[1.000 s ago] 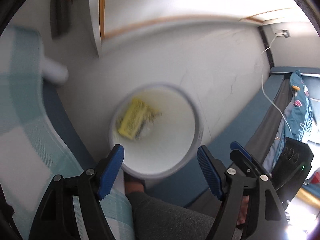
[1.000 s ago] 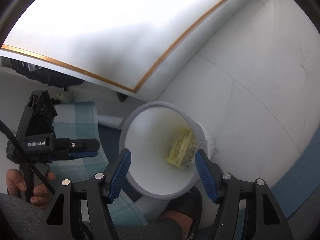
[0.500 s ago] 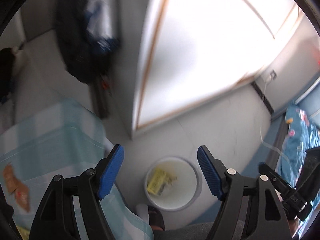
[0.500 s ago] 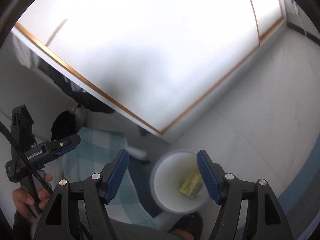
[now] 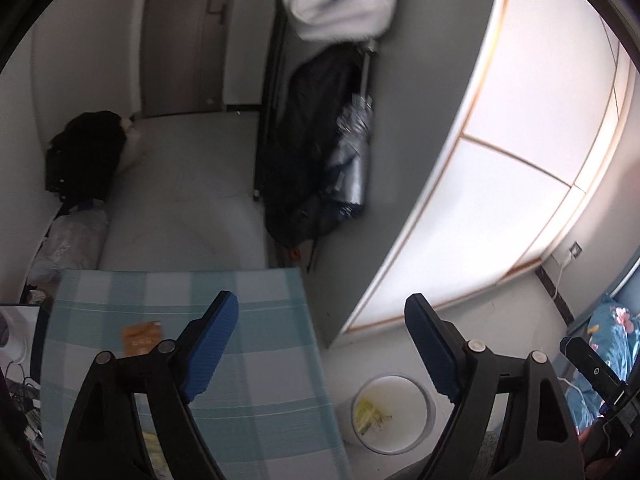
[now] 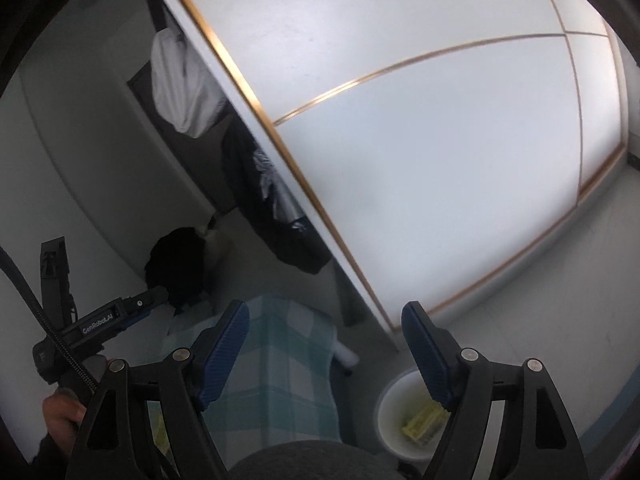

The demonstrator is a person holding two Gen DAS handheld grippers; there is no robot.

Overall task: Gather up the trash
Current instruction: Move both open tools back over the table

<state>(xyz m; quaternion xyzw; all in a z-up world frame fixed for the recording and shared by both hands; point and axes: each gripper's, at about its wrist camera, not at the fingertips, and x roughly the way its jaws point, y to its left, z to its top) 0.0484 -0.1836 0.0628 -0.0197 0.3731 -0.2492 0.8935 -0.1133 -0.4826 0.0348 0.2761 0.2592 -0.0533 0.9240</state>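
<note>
My left gripper hangs high over the checked tablecloth. Its jaws are opening and nothing is between them. An orange wrapper lies on the cloth just beyond its left finger. Low on the floor to the right stands a white bin with a yellow wrapper inside. My right gripper is also high up. Its jaws are opening too, with nothing between them. Below its right finger I see the bin and the yellow wrapper.
A white wardrobe door with gold trim rises beyond the table. Dark clothes and a silver umbrella hang beside it. A black bag sits on the floor at left. Floral bedding lies at far right.
Both grippers have risen away from the bin and tilted upward. The bin has shrunk to the bottom of each view, and the checked table has come into sight. Both pairs of jaws stand wider.
</note>
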